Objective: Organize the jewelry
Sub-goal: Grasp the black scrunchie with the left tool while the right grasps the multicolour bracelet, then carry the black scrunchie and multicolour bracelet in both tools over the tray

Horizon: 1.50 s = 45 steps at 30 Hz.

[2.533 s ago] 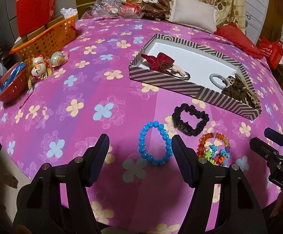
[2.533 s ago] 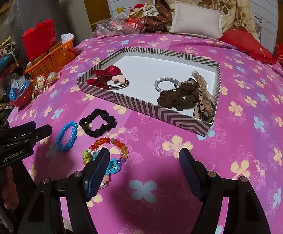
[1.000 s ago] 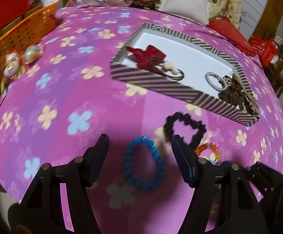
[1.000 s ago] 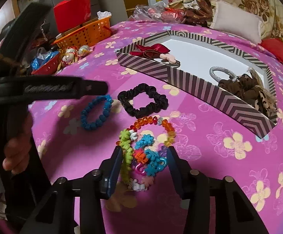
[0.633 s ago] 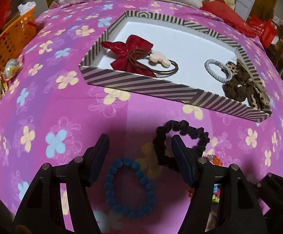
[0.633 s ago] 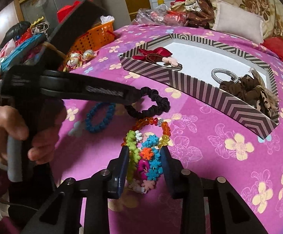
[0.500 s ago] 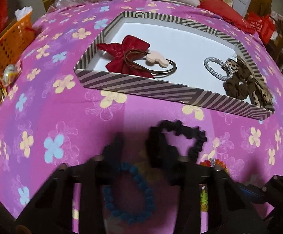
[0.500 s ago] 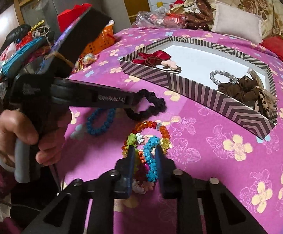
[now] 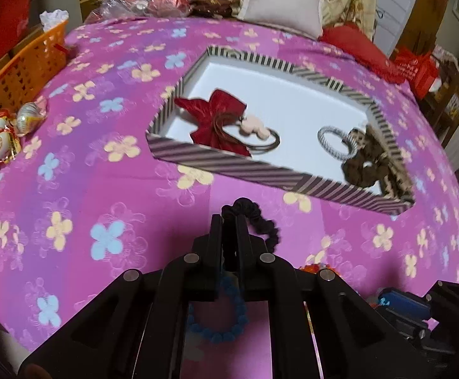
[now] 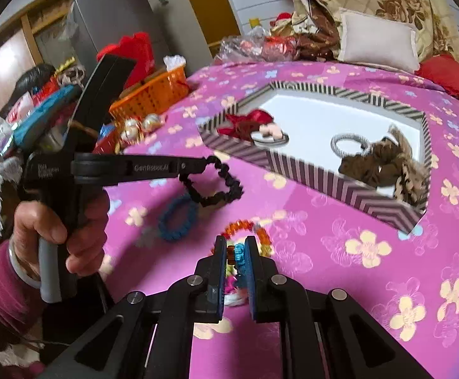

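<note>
Orange basket [image 9: 24, 66]: positioned at the far left edge of the bed, with wrapped ornaments [image 9: 5, 132] lying just beside it on the near side.
Bedspread [image 9: 103, 189]: pink with a flower print; all jewelry and the tray are carried on it.
Left gripper [image 9: 228, 221]: its fingers are pressed together on the black scrunchie [image 9: 261, 218]. In the right wrist view the left gripper [image 10: 205, 162] is seen held level by a hand [image 10: 62, 233] at the left, and the black scrunchie [image 10: 216, 186] hangs from its tip, lifted clear of the bedspread.
Blue bead bracelet [image 10: 177, 218]: laid flat on the bedspread, below the hanging scrunchie and to the left of the right gripper. In the left wrist view it [image 9: 216, 319] is partly hidden behind the gripper body.
Right gripper [image 10: 235, 246]: its fingers are drawn close and clamped on the multicoloured bracelet bundle [image 10: 238, 259]. An orange bead loop [image 10: 245, 227] of the bundle is seen just beyond the fingertips. Whether the bundle is raised off the bedspread cannot be told.
Striped tray [image 9: 261, 173]: placed at the centre right, far of both grippers, well apart from the held items.
Tray contents, left: a red bow [image 9: 216, 120] and a pink hair tie [image 9: 254, 128] are laid together.
Tray contents, right: a silver elastic ring [image 9: 336, 142] is touched by brown scrunchies [image 9: 368, 164] in the right near corner.
Pillow [image 9: 283, 9]: located at the far end of the bed.
</note>
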### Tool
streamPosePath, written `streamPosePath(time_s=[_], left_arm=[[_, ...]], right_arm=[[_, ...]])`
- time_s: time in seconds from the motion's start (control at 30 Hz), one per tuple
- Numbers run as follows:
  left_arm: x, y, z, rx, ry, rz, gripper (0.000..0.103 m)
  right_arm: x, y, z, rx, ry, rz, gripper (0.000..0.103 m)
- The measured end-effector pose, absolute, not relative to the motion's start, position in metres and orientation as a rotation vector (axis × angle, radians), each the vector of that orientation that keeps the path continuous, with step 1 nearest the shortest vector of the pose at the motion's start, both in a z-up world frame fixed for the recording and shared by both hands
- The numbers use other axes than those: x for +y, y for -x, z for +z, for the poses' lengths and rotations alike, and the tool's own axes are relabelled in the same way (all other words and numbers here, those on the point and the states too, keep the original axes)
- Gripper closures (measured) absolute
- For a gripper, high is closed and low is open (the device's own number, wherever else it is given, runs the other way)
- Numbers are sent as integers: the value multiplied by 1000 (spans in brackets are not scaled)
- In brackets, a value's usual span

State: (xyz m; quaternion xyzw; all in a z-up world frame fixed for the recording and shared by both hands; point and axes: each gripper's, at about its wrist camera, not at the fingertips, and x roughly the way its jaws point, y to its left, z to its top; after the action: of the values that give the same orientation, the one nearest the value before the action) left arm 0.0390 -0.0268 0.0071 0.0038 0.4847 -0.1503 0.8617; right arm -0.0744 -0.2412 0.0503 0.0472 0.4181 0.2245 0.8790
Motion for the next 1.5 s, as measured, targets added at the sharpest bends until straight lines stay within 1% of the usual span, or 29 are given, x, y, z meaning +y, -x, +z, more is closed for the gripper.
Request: streamPosePath(time_s=[0.43, 0.6, 0.97, 1.5], left_arm=[[-24, -25, 46, 947, 2, -347, 97], [-27, -23, 55, 931, -10, -344, 96], [-38, -24, 63, 910, -40, -343, 96], [-46, -35, 60, 919, -53, -329, 96]], right_arm=[[-249, 69, 107, 768, -82, 444, 92], [-255, 62, 117, 750, -76, 422, 92], [-260, 45, 120, 749, -54, 391, 92], [-273, 25, 118, 761, -63, 356, 92]])
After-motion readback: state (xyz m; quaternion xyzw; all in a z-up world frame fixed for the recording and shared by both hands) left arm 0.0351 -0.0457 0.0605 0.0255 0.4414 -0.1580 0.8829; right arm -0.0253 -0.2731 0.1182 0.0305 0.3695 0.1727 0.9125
